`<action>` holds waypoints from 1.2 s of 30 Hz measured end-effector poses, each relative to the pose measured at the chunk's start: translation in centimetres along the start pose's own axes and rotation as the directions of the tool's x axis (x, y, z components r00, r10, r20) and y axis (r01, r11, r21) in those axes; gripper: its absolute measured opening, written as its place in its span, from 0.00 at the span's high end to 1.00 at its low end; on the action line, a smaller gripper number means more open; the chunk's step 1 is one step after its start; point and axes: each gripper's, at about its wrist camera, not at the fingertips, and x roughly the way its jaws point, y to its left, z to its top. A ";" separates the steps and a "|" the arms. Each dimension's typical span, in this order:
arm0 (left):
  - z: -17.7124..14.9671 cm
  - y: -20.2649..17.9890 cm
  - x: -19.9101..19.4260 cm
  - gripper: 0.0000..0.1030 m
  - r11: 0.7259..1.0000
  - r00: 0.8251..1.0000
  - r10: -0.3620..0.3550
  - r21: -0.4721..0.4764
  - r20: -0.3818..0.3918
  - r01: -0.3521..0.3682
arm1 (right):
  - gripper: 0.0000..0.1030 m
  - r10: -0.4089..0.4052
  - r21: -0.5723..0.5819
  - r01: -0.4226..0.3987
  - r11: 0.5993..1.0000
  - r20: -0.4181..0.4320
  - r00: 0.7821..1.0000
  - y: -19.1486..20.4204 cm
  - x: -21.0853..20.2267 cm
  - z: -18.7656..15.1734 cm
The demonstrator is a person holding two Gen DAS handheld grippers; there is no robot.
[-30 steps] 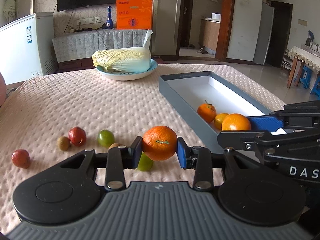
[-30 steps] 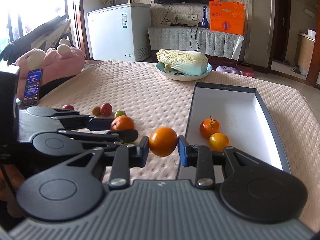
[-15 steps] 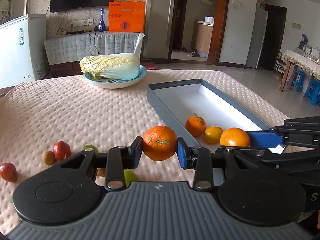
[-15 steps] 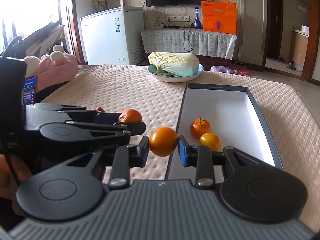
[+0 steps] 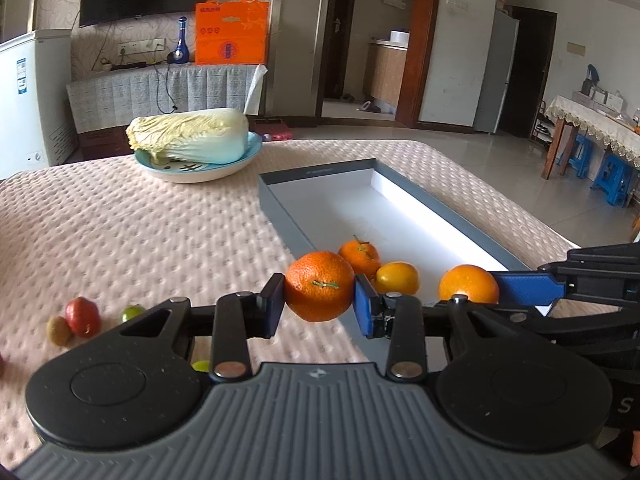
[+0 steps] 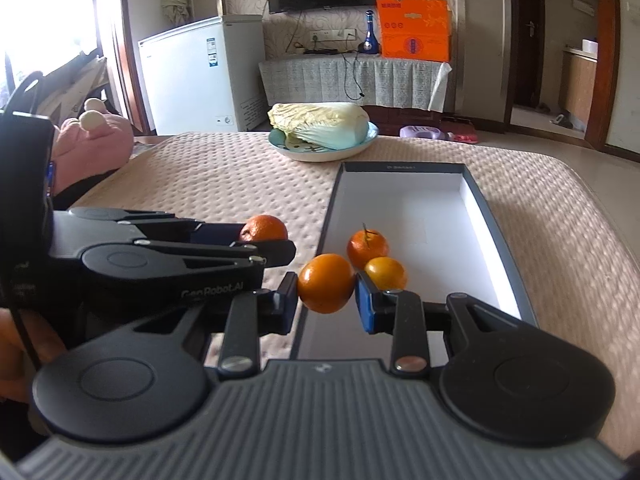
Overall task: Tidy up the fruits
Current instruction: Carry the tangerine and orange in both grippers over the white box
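Note:
My left gripper (image 5: 319, 303) is shut on a rough-skinned tangerine (image 5: 319, 286), held above the near left rim of the grey box (image 5: 280, 216). My right gripper (image 6: 326, 299) is shut on a smooth orange (image 6: 326, 282), held over the box's (image 6: 496, 232) near end. Inside the box lie a stemmed tangerine (image 6: 367, 247) and a small yellow-orange fruit (image 6: 385, 273); both also show in the left wrist view, the tangerine (image 5: 362, 254) and the yellow fruit (image 5: 397, 278). The right gripper's orange (image 5: 469, 284) and the left gripper's tangerine (image 6: 264, 228) each show in the other view.
Small fruits lie on the pink quilted table at the left: a red one (image 5: 82, 316), a brown one (image 5: 59, 330), a green one (image 5: 133, 312). A plate with a napa cabbage (image 5: 192, 140) stands at the back. A pink plush toy (image 6: 92, 140) lies far left.
Both grippers have moved forward and right toward the box with their fruit held. The loose small fruits have slid toward the left edge of the left wrist view.

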 end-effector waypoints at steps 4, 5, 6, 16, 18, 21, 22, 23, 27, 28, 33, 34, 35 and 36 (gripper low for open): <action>0.3 -0.4 0.8 0.59 1.000 1.000 -0.010 -0.001 -0.004 0.010 | 0.67 -0.025 0.015 0.025 1.000 -0.005 1.000 -0.7 -0.1 -0.2; 0.3 -0.6 0.9 0.59 1.000 1.000 -0.012 0.002 -0.004 0.012 | 0.67 -0.032 0.018 0.032 0.999 -0.006 0.999 -0.9 -0.2 -0.2; 0.5 -0.8 1.1 0.59 1.000 1.000 -0.015 0.005 -0.002 0.015 | 0.67 -0.038 0.021 0.038 0.999 -0.009 0.999 -1.0 -0.1 -0.3; 1.4 -2.3 3.2 0.59 0.998 0.998 -0.064 0.013 0.001 0.064 | 0.67 -0.137 0.069 0.142 0.987 -0.068 0.988 -2.9 0.1 -1.0; 1.6 -2.6 3.6 0.59 0.997 0.997 -0.071 0.017 0.002 0.071 | 0.67 -0.157 0.080 0.163 0.983 -0.077 0.985 -3.3 0.0 -1.1; 1.8 -2.7 4.4 0.59 0.997 0.997 -0.078 0.022 0.000 0.078 | 0.67 -0.179 0.099 0.188 0.977 -0.091 0.980 -3.9 0.0 -1.3; 1.9 -2.7 4.7 0.59 0.996 0.997 -0.081 0.021 -0.002 0.081 | 0.67 -0.184 0.104 0.194 0.976 -0.094 0.978 -4.1 0.0 -1.3; 2.0 -2.7 4.9 0.59 0.996 0.996 -0.084 0.019 -0.005 0.084 | 0.67 -0.188 0.106 0.198 0.974 -0.097 0.977 -4.1 0.0 -1.4; 2.1 -2.8 5.9 0.59 0.995 0.995 -0.098 0.019 -0.017 0.098 | 0.67 -0.188 0.106 0.199 0.974 -0.099 0.977 -4.2 -0.1 -1.6; 2.2 -3.0 6.1 0.59 0.995 0.995 -0.099 0.024 -0.017 0.100 | 0.67 -0.188 0.105 0.198 0.975 -0.100 0.977 -4.2 -0.1 -1.6; 2.3 -3.4 7.2 0.59 0.993 0.993 -0.111 0.040 -0.027 0.112 | 0.67 -0.185 0.100 0.196 0.975 -0.111 0.976 -4.2 0.1 -1.4; 2.3 -3.4 7.5 0.59 0.993 0.994 -0.109 0.042 -0.031 0.111 | 0.67 -0.184 0.099 0.196 0.976 -0.114 0.976 -4.2 0.1 -1.4; 2.3 -3.3 7.7 0.59 0.993 0.993 -0.109 0.042 -0.034 0.110 | 0.67 -0.183 0.097 0.195 0.976 -0.115 0.976 -4.2 0.2 -1.4; 2.3 -3.3 7.9 0.59 0.993 0.993 -0.112 0.042 -0.033 0.113 | 0.67 -0.182 0.097 0.194 0.976 -0.116 0.976 -4.2 0.3 -1.3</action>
